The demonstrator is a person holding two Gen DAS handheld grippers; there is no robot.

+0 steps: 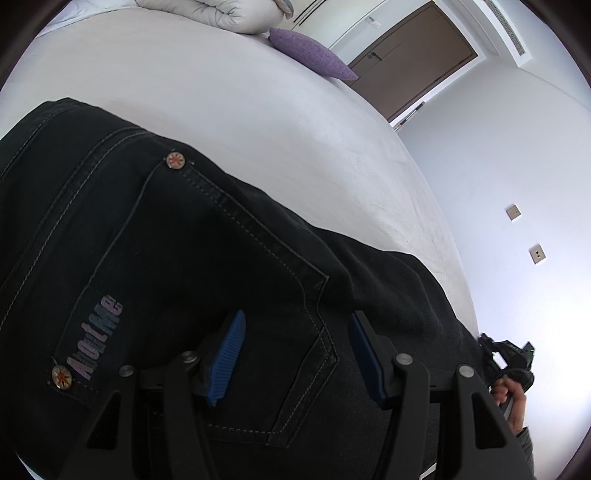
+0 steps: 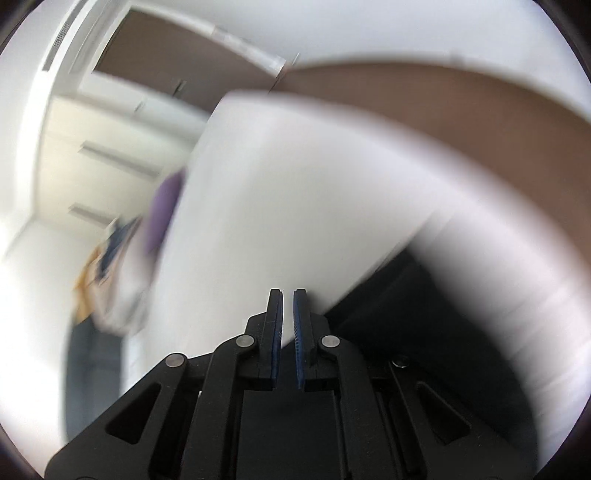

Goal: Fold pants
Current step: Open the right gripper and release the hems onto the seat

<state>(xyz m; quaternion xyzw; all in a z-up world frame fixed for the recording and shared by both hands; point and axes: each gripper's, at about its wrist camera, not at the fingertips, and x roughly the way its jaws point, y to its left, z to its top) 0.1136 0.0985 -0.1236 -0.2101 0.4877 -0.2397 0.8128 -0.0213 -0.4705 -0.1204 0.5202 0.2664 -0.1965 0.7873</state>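
Left tool (image 1: 295,354): black linkage arms, blue ribbed pads (image 1: 227,360), jaws spread wide and released, nothing between them. It hovers directly above the black denim pants (image 1: 177,236), over the stitched back pocket (image 1: 207,295); whether the pads touch the cloth cannot be told.

Black denim pants: spread flat on the white-sheeted bed (image 1: 229,110), filling the area under and to the left of the left tool. Pale lettering (image 1: 94,338) runs along the pocket's left edge; two round metal rivets (image 1: 175,160) mark its corners.

Ahead of the left tool, far across the bed: purple textured cushion (image 1: 310,55) and bunched white duvet (image 1: 218,11). Beyond them, brown wooden door (image 1: 410,62). To the right, white wall with two square sockets (image 1: 513,212).

At the right of the left tool: the person's right hand (image 1: 508,397) gripping the other device at the bed's edge.

Right tool (image 2: 288,332): blue pads near-parallel with a narrow gap between them, nothing gripped. View heavily motion-blurred. White bed ahead; a dark mass, likely the pants, to the right of the tool; purple blur to the left.
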